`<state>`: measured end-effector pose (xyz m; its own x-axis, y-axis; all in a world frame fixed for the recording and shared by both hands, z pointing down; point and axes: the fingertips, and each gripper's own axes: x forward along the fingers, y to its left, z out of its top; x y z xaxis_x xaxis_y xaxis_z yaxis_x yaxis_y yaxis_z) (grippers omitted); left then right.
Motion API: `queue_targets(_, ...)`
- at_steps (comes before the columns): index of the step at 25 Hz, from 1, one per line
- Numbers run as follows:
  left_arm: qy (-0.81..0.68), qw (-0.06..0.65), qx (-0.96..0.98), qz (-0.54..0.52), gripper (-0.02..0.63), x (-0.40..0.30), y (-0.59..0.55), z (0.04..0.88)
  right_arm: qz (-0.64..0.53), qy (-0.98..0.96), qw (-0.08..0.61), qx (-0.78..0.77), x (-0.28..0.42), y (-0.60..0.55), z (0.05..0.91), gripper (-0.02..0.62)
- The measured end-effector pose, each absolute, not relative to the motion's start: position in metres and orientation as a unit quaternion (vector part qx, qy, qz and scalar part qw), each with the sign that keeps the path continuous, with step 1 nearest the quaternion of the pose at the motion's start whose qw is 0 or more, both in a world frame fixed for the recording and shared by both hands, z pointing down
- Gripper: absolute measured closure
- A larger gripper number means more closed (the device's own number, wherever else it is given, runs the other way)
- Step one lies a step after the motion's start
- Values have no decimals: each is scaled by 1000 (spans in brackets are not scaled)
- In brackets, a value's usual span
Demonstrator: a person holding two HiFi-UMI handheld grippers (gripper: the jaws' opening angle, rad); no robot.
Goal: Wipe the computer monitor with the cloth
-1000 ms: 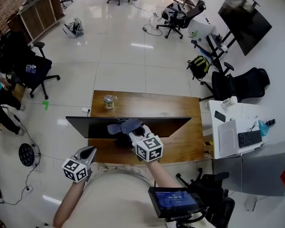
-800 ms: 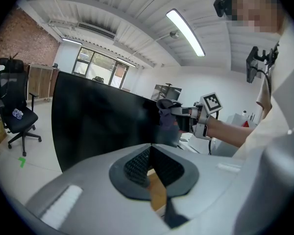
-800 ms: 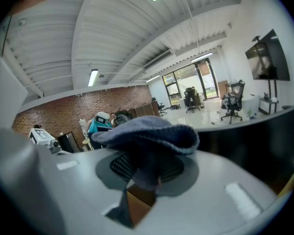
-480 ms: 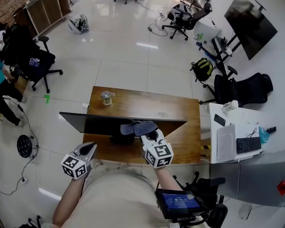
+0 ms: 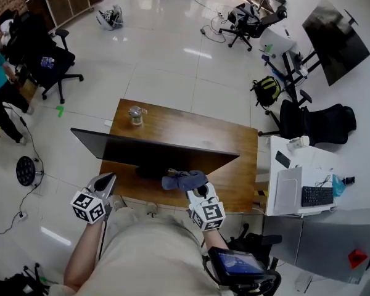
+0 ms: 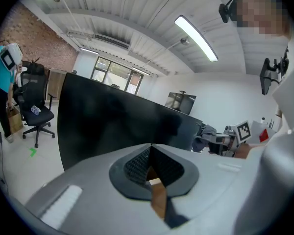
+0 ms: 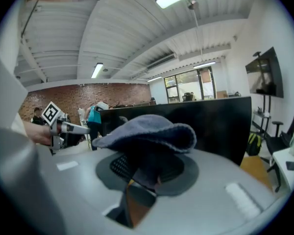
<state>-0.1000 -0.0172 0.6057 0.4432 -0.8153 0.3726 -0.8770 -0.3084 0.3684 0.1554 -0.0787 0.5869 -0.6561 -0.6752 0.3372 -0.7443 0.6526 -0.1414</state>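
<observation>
Your right gripper (image 5: 196,189) is clenched on the cloth (image 5: 184,180), a blue-grey rag that bunches up and flops over the jaw tips (in the right gripper view it hides most of both pads). Your left gripper (image 5: 106,181) has its jaws pressed together with nothing between them, and it hangs off the front left corner of the desk (image 5: 200,128), apart from the screen. The cloth sits at the lower edge of the monitor (image 5: 154,152), just right of its stand; you cannot tell from these views whether it touches the glass. The monitor stands upright with its dark screen facing you, its long axis running left to right across the desk and slightly askew, the left end overhanging the desk's edge. Behind it, near the far left corner, stands a small glass jar (image 5: 135,114). To the right a white side table (image 5: 272,176) carries a closed laptop (image 5: 285,190), a keyboard (image 5: 316,196) and a phone (image 5: 282,159). Beyond it are a black office chair (image 5: 314,123) and a backpack (image 5: 266,90). The only print is the square markers on the gripper cubes; nothing else reads.
</observation>
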Motion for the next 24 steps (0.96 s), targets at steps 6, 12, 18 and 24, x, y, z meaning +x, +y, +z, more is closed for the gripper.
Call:
queue_targets(6,-524,280,802,62,603,-99,-10,615,91,-913,158,365,130,-64,589,506)
queue_targets(12,-520,275,806,66,603,-99,-12,606,69,-925,177,329,97,-63,588,506)
queue_targets(18,-519,277,806,71,603,-98,-16,608,73,-932,185,301,85,-63,593,506)
queue_targets(24,-510,285,808,76,603,-95,-14,611,79,-931,188,303,86,-64,593,508)
